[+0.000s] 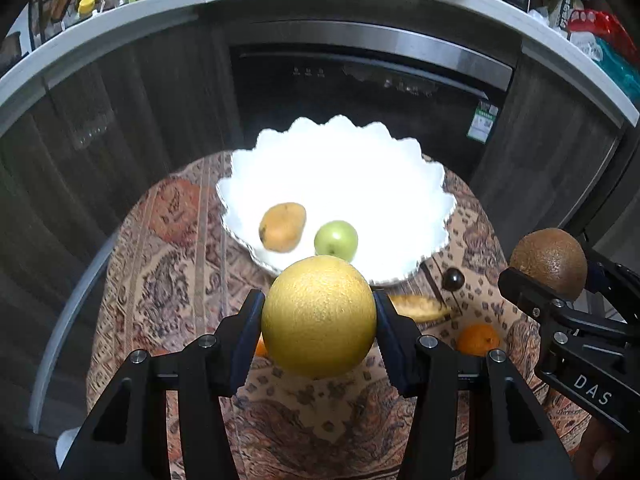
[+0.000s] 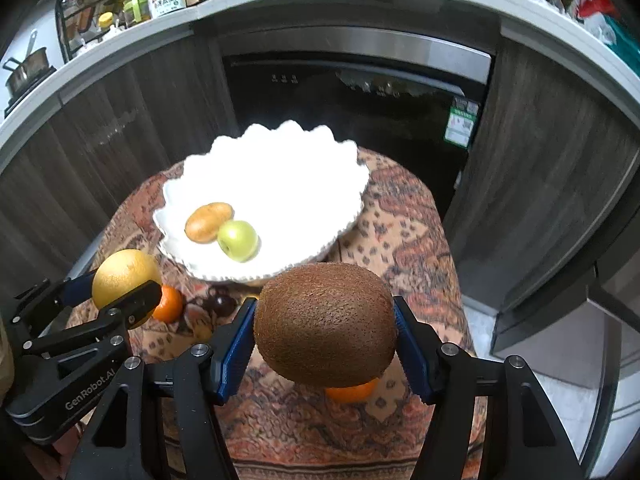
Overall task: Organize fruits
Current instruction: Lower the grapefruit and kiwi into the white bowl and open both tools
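The left gripper [image 1: 319, 316] squeezes a big yellow fruit [image 1: 319, 317] between its fingers, up in the air. The right gripper [image 2: 325, 326] squeezes a brown kiwi [image 2: 325, 324] the same way. Both are held off the table [image 2: 400, 240], near the front rim of the white bowl [image 2: 280, 176], likely so they can be dropped in. A mango [image 2: 208, 222] and a green apple [image 2: 237, 240] already sit in the bowl's front part. Two oranges [image 1: 478, 339], a dark plum [image 1: 454, 279] and a yellow piece [image 1: 420, 306] wait on the tabletop in front of the bowl.
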`<state>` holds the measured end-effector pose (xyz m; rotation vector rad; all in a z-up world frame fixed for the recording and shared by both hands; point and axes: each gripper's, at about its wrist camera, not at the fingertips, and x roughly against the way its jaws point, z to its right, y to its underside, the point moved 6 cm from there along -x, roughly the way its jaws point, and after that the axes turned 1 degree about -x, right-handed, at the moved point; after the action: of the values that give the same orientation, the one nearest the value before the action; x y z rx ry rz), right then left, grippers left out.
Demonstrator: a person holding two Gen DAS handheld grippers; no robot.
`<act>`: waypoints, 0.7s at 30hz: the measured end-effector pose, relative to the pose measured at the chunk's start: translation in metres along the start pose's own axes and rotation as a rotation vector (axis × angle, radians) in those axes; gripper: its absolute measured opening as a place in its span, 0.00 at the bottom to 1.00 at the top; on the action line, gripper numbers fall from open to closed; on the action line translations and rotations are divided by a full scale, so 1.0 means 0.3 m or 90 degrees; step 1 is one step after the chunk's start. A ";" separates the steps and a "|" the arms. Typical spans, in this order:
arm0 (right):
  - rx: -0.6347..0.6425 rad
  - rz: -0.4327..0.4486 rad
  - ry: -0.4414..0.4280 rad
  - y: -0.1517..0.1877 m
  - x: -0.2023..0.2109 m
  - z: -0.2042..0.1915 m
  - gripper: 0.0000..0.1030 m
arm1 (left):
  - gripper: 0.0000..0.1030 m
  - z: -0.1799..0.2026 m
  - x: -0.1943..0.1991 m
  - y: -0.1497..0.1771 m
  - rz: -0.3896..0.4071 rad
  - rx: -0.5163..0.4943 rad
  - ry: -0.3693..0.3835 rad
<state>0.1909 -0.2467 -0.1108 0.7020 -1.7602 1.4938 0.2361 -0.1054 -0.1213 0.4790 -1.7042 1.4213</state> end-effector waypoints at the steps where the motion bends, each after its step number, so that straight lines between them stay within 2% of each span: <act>1: 0.002 0.004 -0.001 -0.014 0.002 -0.004 0.63 | 0.52 -0.005 0.001 -0.012 0.003 -0.001 -0.001; 10: 0.010 0.028 0.000 -0.129 -0.028 -0.018 0.63 | 0.52 -0.042 -0.021 -0.116 0.025 -0.008 -0.011; 21: 0.006 0.014 0.001 -0.219 -0.149 -0.015 0.63 | 0.52 -0.056 -0.140 -0.228 0.021 -0.020 -0.007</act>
<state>0.2697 -0.2561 -0.1071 0.6877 -1.7664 1.5178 0.3168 -0.1181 -0.1128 0.4452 -1.7473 1.4156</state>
